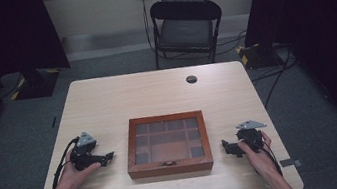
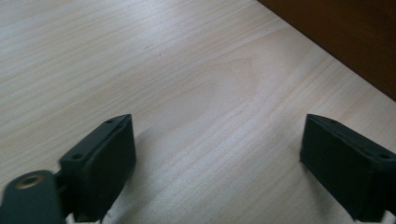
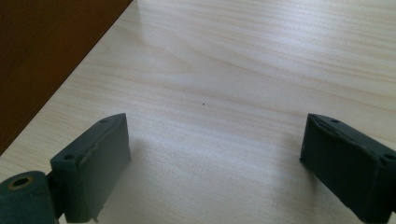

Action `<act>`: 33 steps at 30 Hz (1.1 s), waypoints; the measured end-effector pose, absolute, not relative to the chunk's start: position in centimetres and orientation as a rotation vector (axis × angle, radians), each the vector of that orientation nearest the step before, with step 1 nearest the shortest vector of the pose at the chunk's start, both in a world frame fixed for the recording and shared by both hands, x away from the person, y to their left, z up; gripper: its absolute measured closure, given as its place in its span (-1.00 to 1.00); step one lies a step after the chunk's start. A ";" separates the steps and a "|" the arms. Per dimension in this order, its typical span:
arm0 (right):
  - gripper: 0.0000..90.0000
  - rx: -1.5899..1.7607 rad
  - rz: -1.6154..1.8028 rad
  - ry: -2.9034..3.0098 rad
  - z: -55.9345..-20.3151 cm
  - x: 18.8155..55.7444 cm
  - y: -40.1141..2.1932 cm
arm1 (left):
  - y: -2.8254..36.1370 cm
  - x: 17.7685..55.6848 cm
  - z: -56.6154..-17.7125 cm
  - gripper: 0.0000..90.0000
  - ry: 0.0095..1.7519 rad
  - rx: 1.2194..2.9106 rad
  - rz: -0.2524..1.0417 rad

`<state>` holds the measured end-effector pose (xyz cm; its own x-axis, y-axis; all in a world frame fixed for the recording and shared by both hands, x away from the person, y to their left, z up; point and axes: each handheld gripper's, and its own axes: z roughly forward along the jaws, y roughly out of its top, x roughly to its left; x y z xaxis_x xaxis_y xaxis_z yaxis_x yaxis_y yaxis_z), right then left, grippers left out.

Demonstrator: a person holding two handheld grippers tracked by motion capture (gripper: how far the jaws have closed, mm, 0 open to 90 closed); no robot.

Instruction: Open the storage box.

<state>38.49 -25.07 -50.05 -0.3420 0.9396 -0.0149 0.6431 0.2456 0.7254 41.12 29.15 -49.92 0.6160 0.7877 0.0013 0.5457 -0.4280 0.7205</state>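
I have both tools parked on the desk, the left gripper and the right gripper flanking a wooden box at centre, each just beside a side wall and touching nothing, jaws spread wide with bare wood between them. By my reading the work has not begun: the glass-topped lid lies shut, front latch untouched. Through the glass, divided compartments look empty, though glare obscures them.

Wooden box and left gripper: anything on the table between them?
Nothing. In the high view the stretch between the left gripper and the wooden box is bare tabletop; the left gripper view shows the same.
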 end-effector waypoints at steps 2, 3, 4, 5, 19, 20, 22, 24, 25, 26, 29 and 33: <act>-0.84 1.442 0.878 2.073 -50.1 38.5 -25.1 | 29.0 41.1 -49.8 -0.63 1.053 2.139 0.448; -0.84 1.442 0.878 2.073 -50.1 38.5 -25.1 | 29.0 41.1 -49.7 -0.61 1.048 2.148 0.438; -0.84 1.442 0.878 2.073 -50.1 38.5 -25.1 | 29.0 41.1 -49.7 -0.56 1.048 2.148 0.438; -0.84 1.442 0.878 2.073 -50.1 38.5 -25.1 | 28.9 41.1 -49.6 -0.56 1.053 2.151 0.427; -0.84 1.442 0.878 2.073 -50.0 38.5 -25.1 | 27.6 40.3 -46.6 -0.38 1.021 2.059 0.325; -0.84 1.443 0.878 2.073 -50.0 38.5 -25.1 | 27.4 40.2 -46.3 -0.38 1.018 2.051 0.306; -0.84 1.442 0.879 2.073 -50.1 38.5 -25.1 | 27.1 40.0 -45.9 -0.38 0.992 2.053 0.298; -0.84 1.443 0.878 2.073 -50.0 38.5 -25.1 | 26.2 39.4 -45.1 -0.30 0.941 2.060 0.299; -0.84 1.442 0.879 2.073 -50.1 38.5 -25.1 | 25.9 39.3 -44.8 -0.30 0.927 2.062 0.295; -0.84 1.443 0.878 2.073 -50.1 38.5 -25.1 | 25.9 39.3 -44.8 -0.30 0.927 2.062 0.295; -0.84 1.442 0.879 2.073 -50.1 38.5 -25.1 | 25.1 38.9 -44.1 -0.28 0.890 2.069 0.270; -0.84 1.443 0.879 2.073 -50.1 38.5 -25.1 | 23.9 38.5 -43.5 -0.23 0.842 2.071 0.222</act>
<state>38.50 -25.07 -50.05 -0.3421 0.9396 -0.0137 0.6435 0.2449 0.7252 38.47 23.90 -43.48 0.7556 0.6389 -0.1443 0.4847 -0.3973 0.7793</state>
